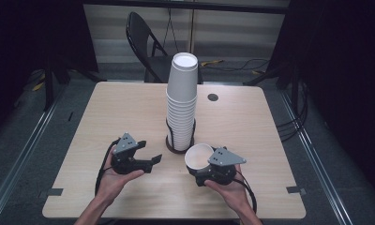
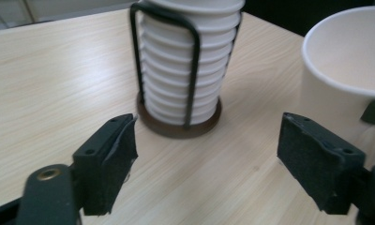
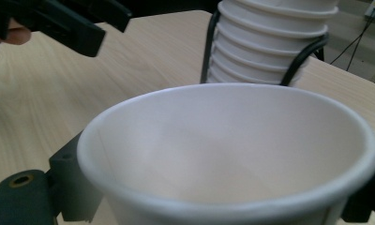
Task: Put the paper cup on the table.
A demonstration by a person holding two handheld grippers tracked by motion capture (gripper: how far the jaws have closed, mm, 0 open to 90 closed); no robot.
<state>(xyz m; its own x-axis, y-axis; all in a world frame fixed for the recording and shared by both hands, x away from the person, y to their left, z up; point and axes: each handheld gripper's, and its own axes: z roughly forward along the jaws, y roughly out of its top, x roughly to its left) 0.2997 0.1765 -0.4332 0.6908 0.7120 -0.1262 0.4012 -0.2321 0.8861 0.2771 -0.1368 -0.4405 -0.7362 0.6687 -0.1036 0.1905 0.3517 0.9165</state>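
Observation:
A tall stack of white paper cups (image 1: 182,103) (image 2: 185,70) (image 3: 270,42) stands upright in a black wire holder (image 1: 178,147) near the middle of the table. My right gripper (image 1: 202,165) (image 3: 223,192) is shut on a single white paper cup (image 1: 198,156) (image 3: 232,150), held mouth up just right of the holder's base. Its fingers (image 3: 71,187) press on the cup's sides. My left gripper (image 1: 155,159) (image 2: 206,154) hangs open left of the holder with only bare table between its pads (image 2: 110,159). The held cup (image 2: 345,70) is at the right edge of the left gripper view.
The light wooden table (image 1: 129,108) has a small round dark hole (image 1: 213,97) at the back right. A black folding chair (image 1: 146,42) stands behind the far edge. Cables lie on the floor at the right (image 1: 288,126).

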